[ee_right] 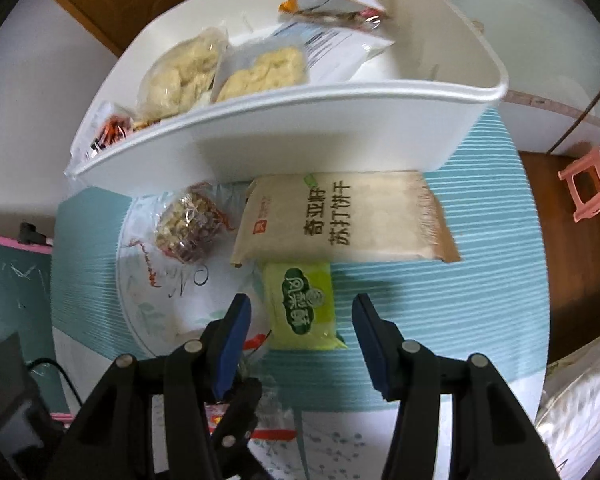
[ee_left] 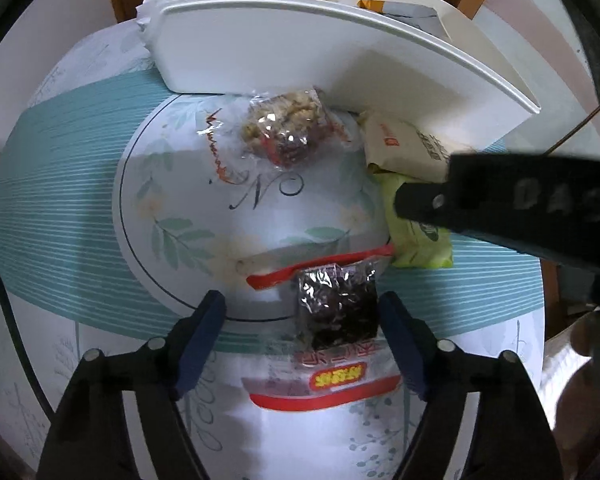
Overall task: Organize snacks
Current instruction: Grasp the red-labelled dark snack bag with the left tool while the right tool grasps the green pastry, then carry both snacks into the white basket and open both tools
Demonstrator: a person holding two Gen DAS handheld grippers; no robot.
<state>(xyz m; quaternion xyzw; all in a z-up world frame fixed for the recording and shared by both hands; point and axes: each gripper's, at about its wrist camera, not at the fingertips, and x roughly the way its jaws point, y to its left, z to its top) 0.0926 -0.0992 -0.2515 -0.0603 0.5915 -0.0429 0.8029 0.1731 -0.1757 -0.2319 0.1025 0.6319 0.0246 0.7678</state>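
Blue-padded jaws of the left gripper (ee_left: 302,316) stand apart over the bench (ee_left: 60,200), with a clear packet of dark dried fruit (ee_left: 338,308) between them; its right pad sits just beside the packet's edge, the left pad well clear of it, so nothing is clamped. That packet, red-trimmed at both ends, lies flat on the patterned cloth (ee_left: 40,168), partly over a printed leaf-and-letter roundel.

Further along the cloth, left to right, lies a clear packet of mixed nuts and red fruit (ee_left: 290,128), then a tan cracker packet (ee_left: 404,148), and nearer the camera a green pastry packet (ee_left: 416,236). Behind them all sits a white bin (ee_left: 300,48) whose near wall touches or nearly touches the nut packet and the cracker packet.

In the right wrist view, the right gripper (ee_right: 300,340) hangs with its jaws apart on either side of the green pastry packet (ee_right: 302,304), neither pad pressing on it. The white bin (ee_right: 300,120) already holds pale biscuit packets (ee_right: 180,76) on the left and a white-and-orange pouch (ee_right: 332,12) on the right. A pink stool (ee_right: 592,180) stands on the floor at far right.
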